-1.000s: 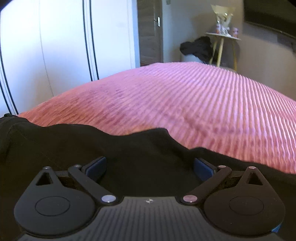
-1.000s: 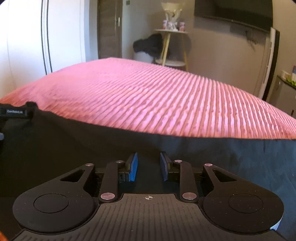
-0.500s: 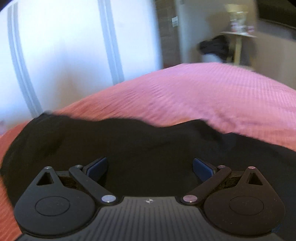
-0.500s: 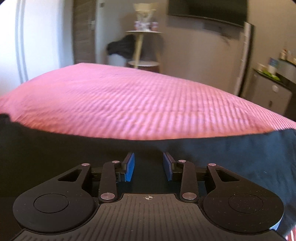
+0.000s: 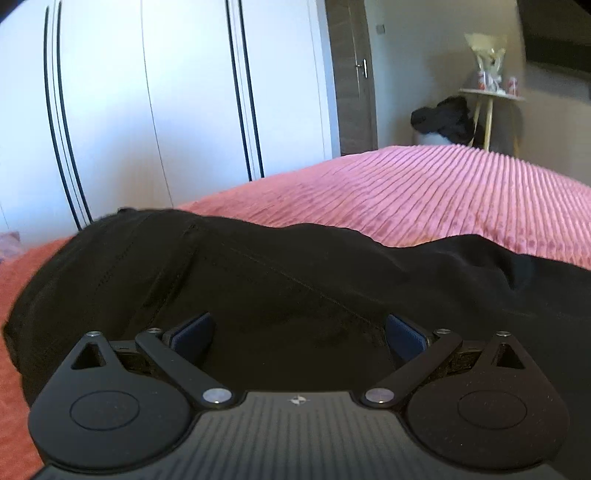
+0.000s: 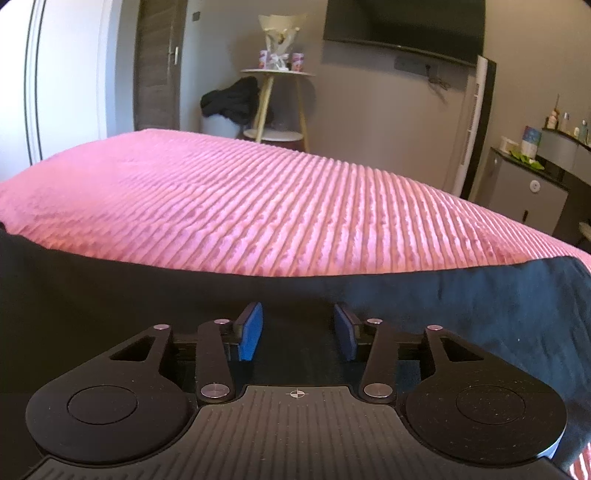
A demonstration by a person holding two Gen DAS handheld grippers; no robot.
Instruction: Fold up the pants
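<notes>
Black pants lie across the near part of a pink ribbed bed cover. In the left wrist view I see their bunched waist end with seams. My left gripper is wide open just over this cloth and holds nothing. In the right wrist view the pants stretch as a flat dark band across the bed cover, ending at the right edge. My right gripper is open over the band, blue pads apart, nothing between them.
White wardrobe doors stand to the left of the bed. A brown door, a small round table with dark clothes beside it, and a wall TV are beyond the bed. A cabinet stands right.
My left gripper has swung left, toward the waist end and the wardrobe. My right gripper has swung right along the pant leg and its jaws have opened wider.
</notes>
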